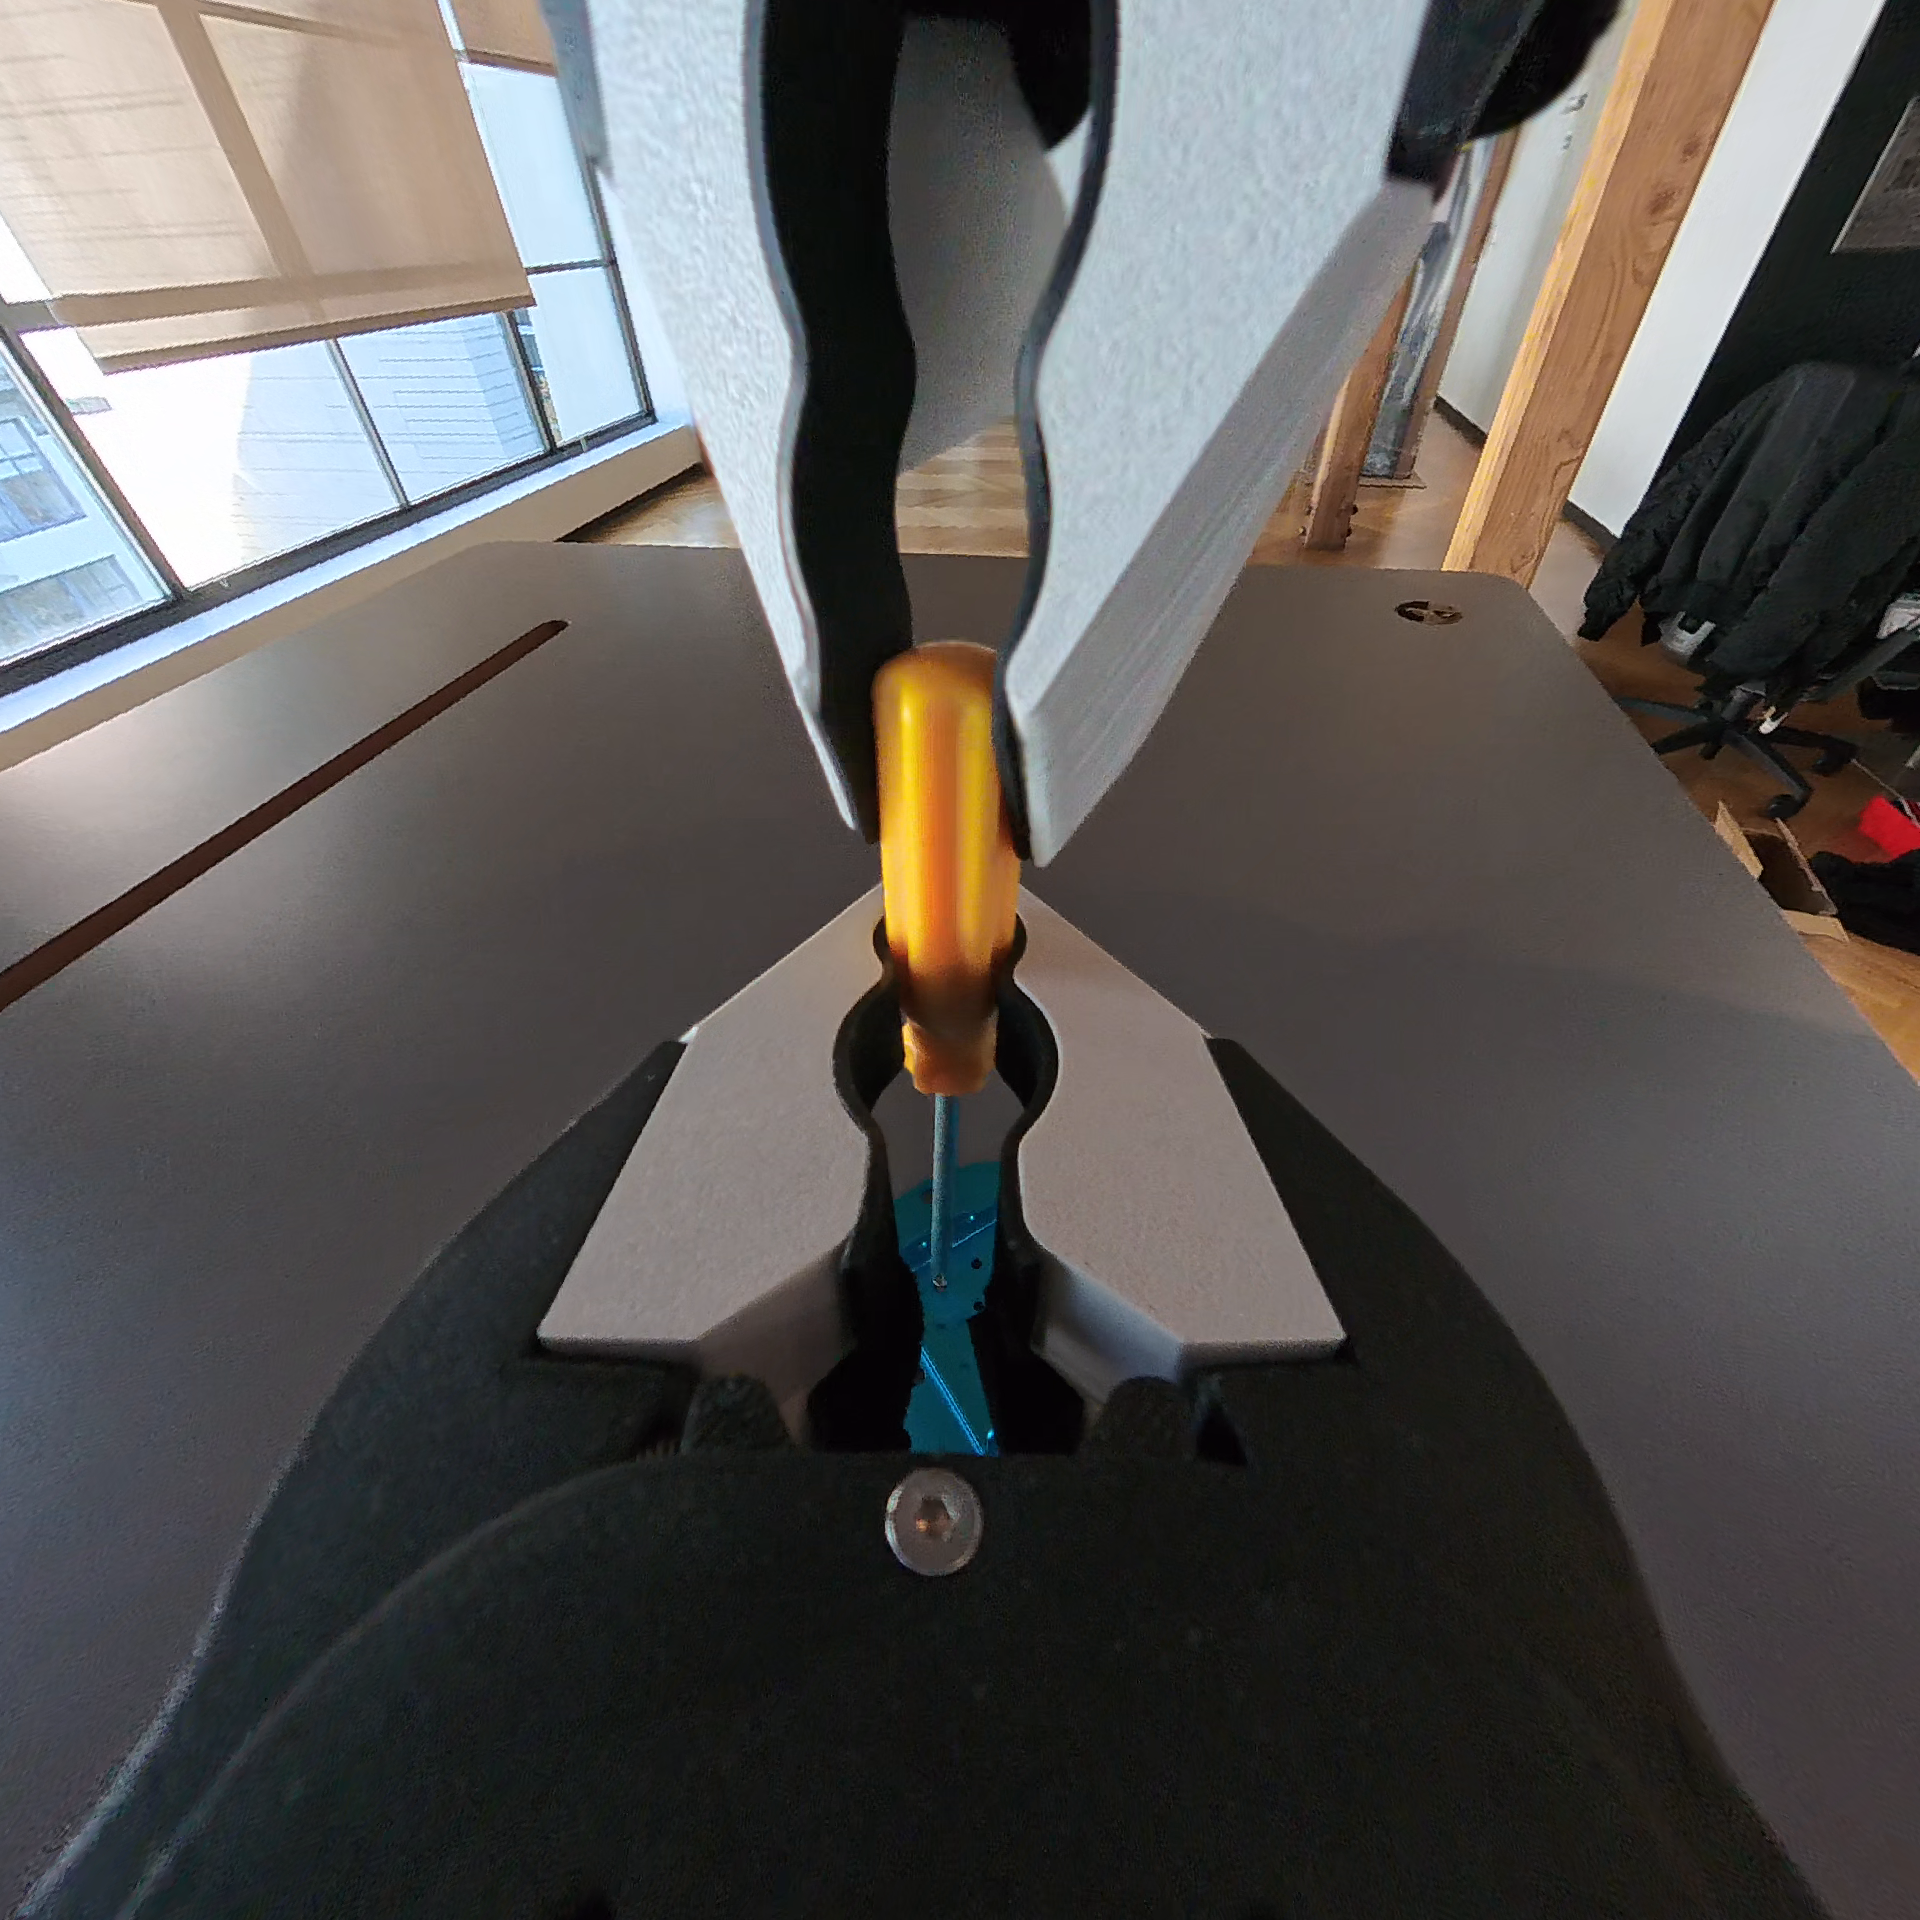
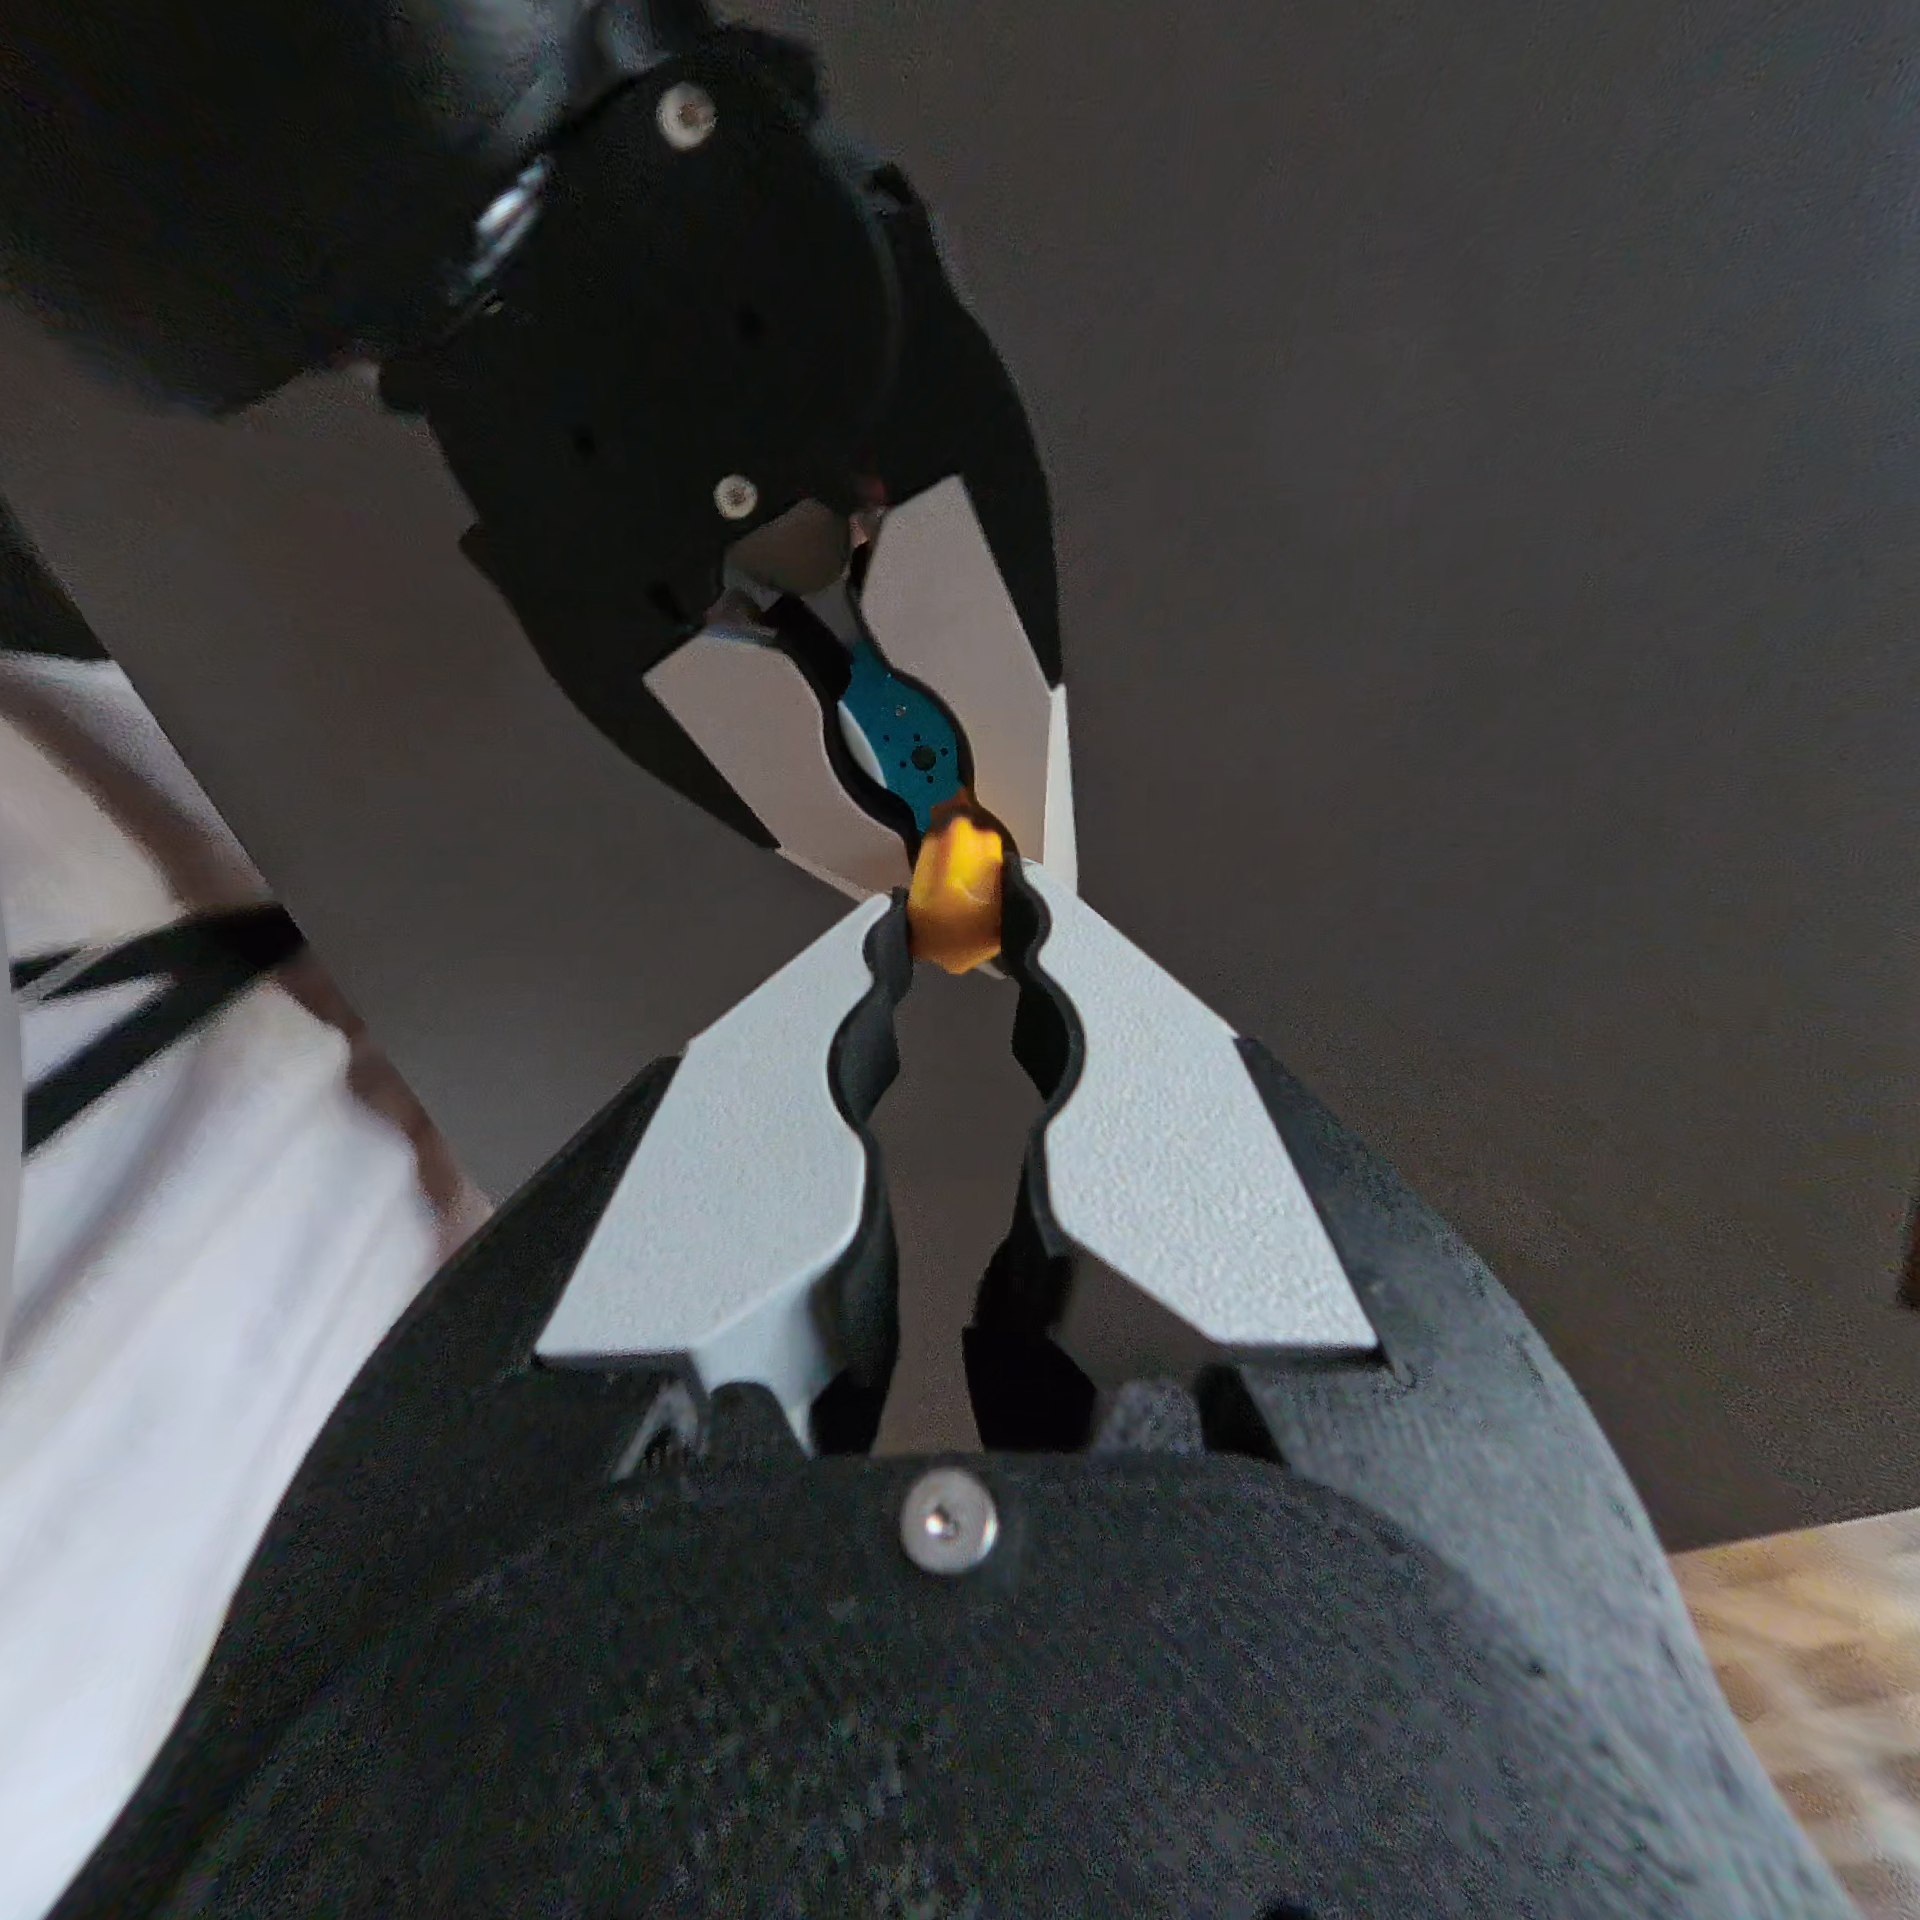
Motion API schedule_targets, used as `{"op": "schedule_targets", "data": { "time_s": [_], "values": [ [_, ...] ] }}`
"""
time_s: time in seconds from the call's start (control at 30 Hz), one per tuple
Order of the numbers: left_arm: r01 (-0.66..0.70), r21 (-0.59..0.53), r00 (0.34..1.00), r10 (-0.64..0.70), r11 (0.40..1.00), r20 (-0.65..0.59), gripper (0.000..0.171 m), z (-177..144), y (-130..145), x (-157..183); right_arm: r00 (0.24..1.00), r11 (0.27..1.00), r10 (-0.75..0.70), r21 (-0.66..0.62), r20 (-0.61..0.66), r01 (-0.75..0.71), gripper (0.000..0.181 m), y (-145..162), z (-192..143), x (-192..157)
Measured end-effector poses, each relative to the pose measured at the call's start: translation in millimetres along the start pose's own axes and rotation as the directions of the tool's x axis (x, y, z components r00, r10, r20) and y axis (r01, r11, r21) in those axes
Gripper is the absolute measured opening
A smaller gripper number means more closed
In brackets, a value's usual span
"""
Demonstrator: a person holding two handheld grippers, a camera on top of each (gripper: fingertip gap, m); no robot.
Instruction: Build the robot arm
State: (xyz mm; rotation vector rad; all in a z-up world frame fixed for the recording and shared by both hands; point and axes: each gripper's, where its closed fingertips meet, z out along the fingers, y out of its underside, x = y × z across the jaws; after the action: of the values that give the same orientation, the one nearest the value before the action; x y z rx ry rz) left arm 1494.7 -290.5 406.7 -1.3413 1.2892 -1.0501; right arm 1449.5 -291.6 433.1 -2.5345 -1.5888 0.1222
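Note:
My left gripper (image 1: 948, 914) is shut on a blue perforated metal part (image 1: 951, 1340), held deep between its jaws above the dark grey table (image 1: 416, 935). My right gripper (image 1: 948, 831) comes in from above, shut on the orange handle of a small screwdriver (image 1: 940, 831). The thin shaft (image 1: 938, 1195) runs down and its tip meets the blue part. In the right wrist view, my right gripper (image 2: 956, 912) pinches the orange handle (image 2: 954, 904) at its fingertips. The left gripper (image 2: 961, 831) faces it, holding the blue part (image 2: 909, 738).
The table has a long slot (image 1: 281, 800) at the left and a small hole (image 1: 1429, 613) at the far right. Beyond it are windows with blinds (image 1: 260, 260), wooden posts (image 1: 1600, 281) and black jackets on a chair (image 1: 1787, 540). A person's white garment (image 2: 156, 1247) is at left. The grippers' ends are close to 5 cm from one another.

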Motion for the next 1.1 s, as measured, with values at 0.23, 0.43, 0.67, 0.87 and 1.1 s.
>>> {"op": "schedule_targets", "data": {
  "time_s": [0.23,0.43,0.67,0.87,1.1],
  "values": [
    [-0.013,-0.008,1.0,0.013,1.0,-0.011,0.01,1.0,1.2,2.5,0.987,0.99,-0.139,0.021,-0.081,0.141,0.019,0.7,2.9,1.3],
    [-0.016,-0.012,1.0,0.016,1.0,-0.027,0.01,1.1,1.6,4.1,0.846,0.848,-0.528,-0.096,-0.072,0.521,0.019,4.4,9.2,2.3],
    [0.003,-0.003,1.0,-0.003,1.0,-0.017,0.009,0.7,1.2,1.3,0.965,0.958,-0.26,-0.13,-0.026,0.255,0.018,5.7,10.0,3.8],
    [0.007,-0.004,1.0,-0.007,1.0,-0.001,0.008,0.7,1.6,-1.6,0.99,0.987,0.141,-0.079,-0.003,-0.141,0.018,7.2,11.4,2.5],
    [0.0,-0.005,1.0,0.0,1.0,-0.017,0.009,0.3,1.8,0.4,0.9,0.894,-0.434,-0.141,-0.041,0.425,0.018,9.2,9.6,7.1]
  ]
}}
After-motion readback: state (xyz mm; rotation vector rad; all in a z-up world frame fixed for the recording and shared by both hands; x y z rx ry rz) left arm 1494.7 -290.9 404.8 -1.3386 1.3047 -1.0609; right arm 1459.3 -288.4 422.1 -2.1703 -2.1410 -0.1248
